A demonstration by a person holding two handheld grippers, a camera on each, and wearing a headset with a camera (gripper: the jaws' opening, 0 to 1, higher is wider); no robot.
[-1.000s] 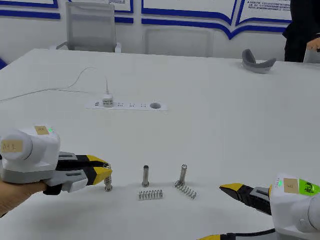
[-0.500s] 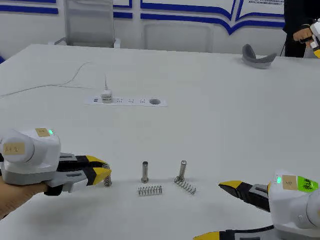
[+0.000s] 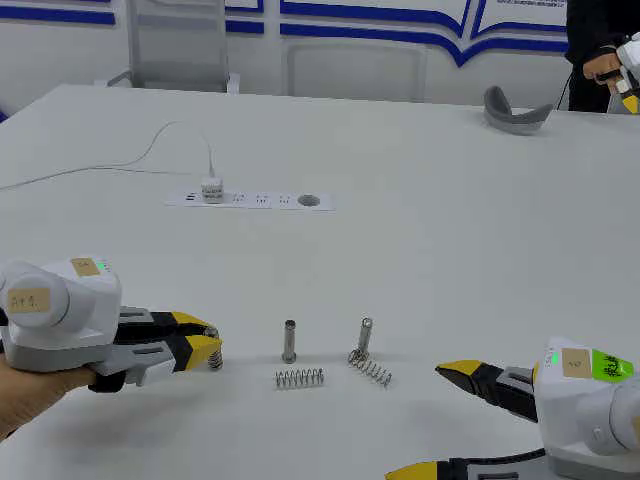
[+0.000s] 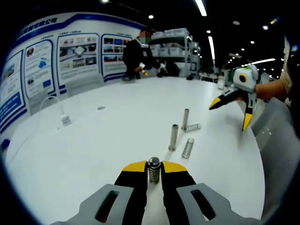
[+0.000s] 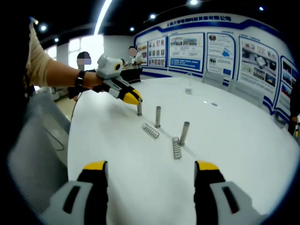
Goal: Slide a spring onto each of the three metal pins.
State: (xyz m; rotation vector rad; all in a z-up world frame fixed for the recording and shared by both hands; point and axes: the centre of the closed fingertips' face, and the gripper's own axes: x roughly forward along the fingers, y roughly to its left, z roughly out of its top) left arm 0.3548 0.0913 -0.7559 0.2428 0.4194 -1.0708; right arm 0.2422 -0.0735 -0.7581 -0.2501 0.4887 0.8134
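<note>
Three metal pins stand upright in a row on the white table [image 3: 420, 250]. The left pin [image 3: 213, 359] carries a spring [image 4: 153, 171], and my left gripper [image 3: 211, 346] is shut on that spring at its tips [image 4: 153, 165]. The middle pin [image 3: 289, 340] and the right pin [image 3: 365, 335] are bare. One loose spring [image 3: 300, 378] lies in front of the middle pin. Another spring [image 3: 371, 370] lies against the base of the right pin. My right gripper [image 3: 425, 420] hovers open at the right, apart from the pins, with nothing between its jaws [image 5: 151, 168].
A white power strip [image 3: 250, 200] with a plugged-in adapter and cable lies farther back on the table. A grey curved object [image 3: 518, 108] rests at the far right. Chairs stand behind the table, and a person's hand shows at the top right corner.
The head camera has tilted, shifting the picture slightly. The left gripper stays on the left pin's spring and the right gripper stays open in about the same place.
</note>
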